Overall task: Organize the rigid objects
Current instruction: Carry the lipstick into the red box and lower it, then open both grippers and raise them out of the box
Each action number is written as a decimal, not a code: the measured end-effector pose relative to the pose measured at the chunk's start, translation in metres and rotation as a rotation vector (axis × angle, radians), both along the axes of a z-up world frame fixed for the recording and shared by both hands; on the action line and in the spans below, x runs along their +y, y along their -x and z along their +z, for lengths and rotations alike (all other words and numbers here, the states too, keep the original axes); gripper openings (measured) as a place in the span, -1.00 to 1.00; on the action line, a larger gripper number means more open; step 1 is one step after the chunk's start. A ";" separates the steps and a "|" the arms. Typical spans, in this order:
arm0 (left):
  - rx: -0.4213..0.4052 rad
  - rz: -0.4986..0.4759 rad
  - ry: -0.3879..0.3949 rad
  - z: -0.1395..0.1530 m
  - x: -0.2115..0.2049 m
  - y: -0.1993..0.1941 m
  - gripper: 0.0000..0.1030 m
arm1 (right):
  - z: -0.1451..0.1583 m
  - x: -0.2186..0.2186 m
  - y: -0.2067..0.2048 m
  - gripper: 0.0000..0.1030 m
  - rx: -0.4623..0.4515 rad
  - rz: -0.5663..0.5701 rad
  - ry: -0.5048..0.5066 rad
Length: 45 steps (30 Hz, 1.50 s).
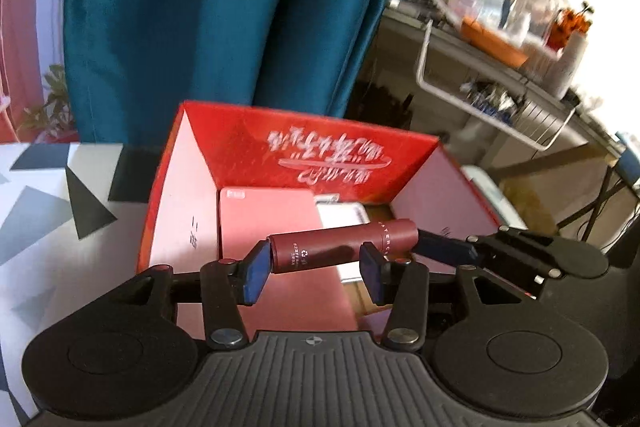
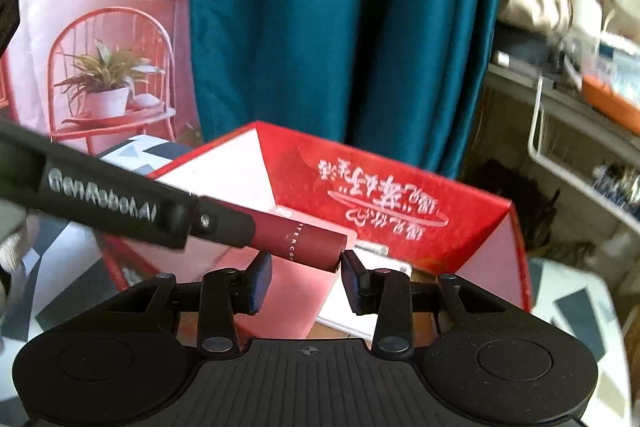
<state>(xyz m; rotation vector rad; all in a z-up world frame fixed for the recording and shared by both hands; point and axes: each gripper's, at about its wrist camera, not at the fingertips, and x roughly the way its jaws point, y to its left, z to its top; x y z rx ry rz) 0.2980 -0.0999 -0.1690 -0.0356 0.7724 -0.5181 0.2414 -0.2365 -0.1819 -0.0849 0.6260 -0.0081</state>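
While both grippers hold a maroon tube over the red box, a pink case lies inside. The left gripper clamps one end, the right gripper the other.

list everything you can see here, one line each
tube: 1, dark red, held over the box
box: 1, red with white lettering, open, on the table
flat case: 1, pink, inside the box
flat pack: 1, white, inside the box beside the case
table: 1, white with grey and black triangles, under the box
curtain: 1, teal, behind the box
wire rack: 1, white, far right
backdrop: 1, pink, chair and plant printed on it, left of the curtain
left claw: 1, black with blue pads, at the tube, grip unclear
right claw: 1, black with blue pads, closed on the tube's end
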 end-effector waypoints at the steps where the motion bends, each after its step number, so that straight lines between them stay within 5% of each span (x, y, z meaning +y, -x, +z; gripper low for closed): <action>1: 0.022 0.004 0.001 -0.005 0.000 -0.005 -0.03 | -0.002 -0.003 -0.005 -0.32 0.017 -0.006 -0.023; 11: 0.080 0.008 -0.025 -0.028 -0.004 -0.023 -0.03 | -0.021 -0.021 -0.022 -0.26 0.140 -0.055 -0.177; 17: -0.014 0.035 -0.025 -0.003 0.008 -0.008 0.04 | -0.007 -0.015 -0.013 -0.23 0.113 -0.038 -0.136; 22: -0.133 0.067 -0.052 0.029 0.020 0.016 0.47 | 0.017 -0.015 0.003 0.24 0.043 -0.052 -0.123; 24: -0.173 0.078 -0.060 0.041 0.025 0.027 0.88 | 0.029 -0.015 0.012 0.46 0.010 -0.051 -0.117; 28: -0.246 0.092 -0.078 0.062 0.035 0.053 1.00 | 0.053 -0.014 0.034 0.97 -0.063 -0.038 -0.111; 45: -0.381 0.203 -0.101 0.086 0.089 0.167 1.00 | 0.089 0.001 0.140 0.99 -0.200 -0.045 -0.091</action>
